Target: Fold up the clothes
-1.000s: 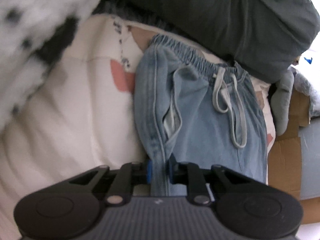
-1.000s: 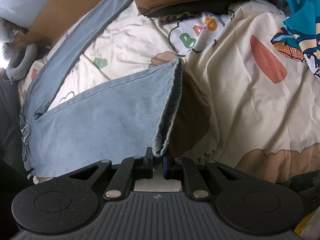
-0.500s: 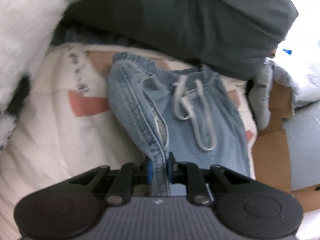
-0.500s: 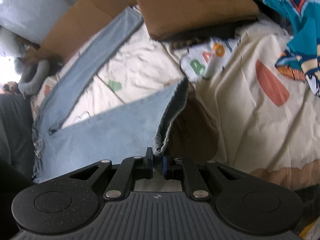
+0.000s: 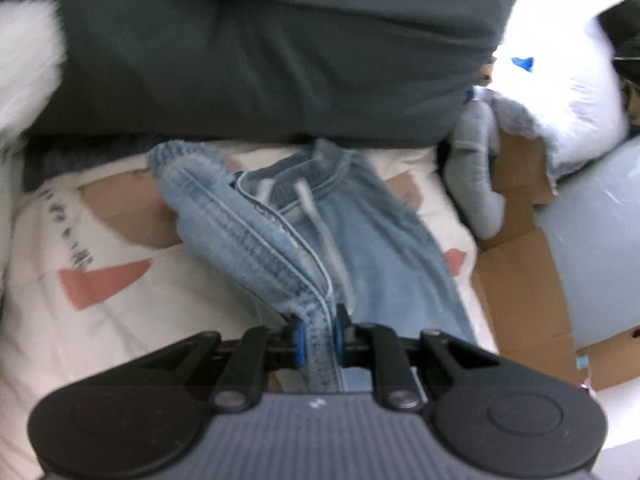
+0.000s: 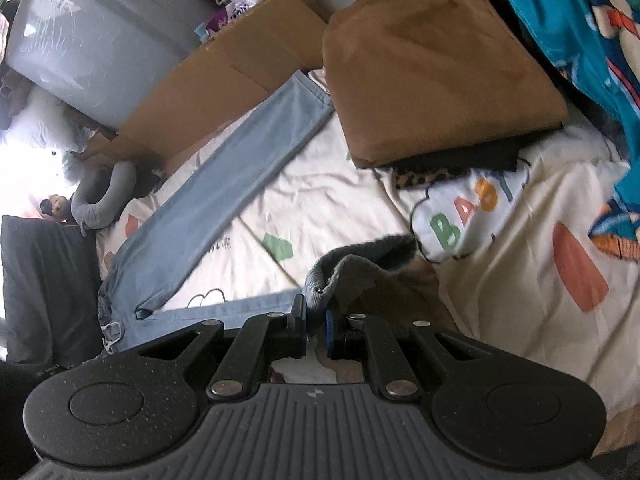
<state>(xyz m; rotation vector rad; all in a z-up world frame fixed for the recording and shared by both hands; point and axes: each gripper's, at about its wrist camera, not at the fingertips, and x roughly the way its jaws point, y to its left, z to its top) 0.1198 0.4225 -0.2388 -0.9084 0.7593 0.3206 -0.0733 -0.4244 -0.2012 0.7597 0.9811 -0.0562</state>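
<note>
Only the left wrist view shows the waist of the jeans (image 5: 360, 240): elastic band, pale drawstring (image 5: 320, 232) and side seam, lying near the bed edge under a dark grey cushion (image 5: 280, 48). Only the right wrist view shows the 2 legs, 1 stretched flat across the printed bedsheet (image 6: 340, 204) toward the cardboard (image 6: 224, 80) at the far edge.

The left gripper (image 5: 318, 340) is clamped on the side seam, lifting a ridge of denim off the sheet. The right gripper (image 6: 316, 328) pinches the hem of the nearer leg, which is raised and curled over its fingers.

A folded brown garment (image 6: 432, 72) sits at the far corner; bare sheet lies between the 2 legs and to the right.
</note>
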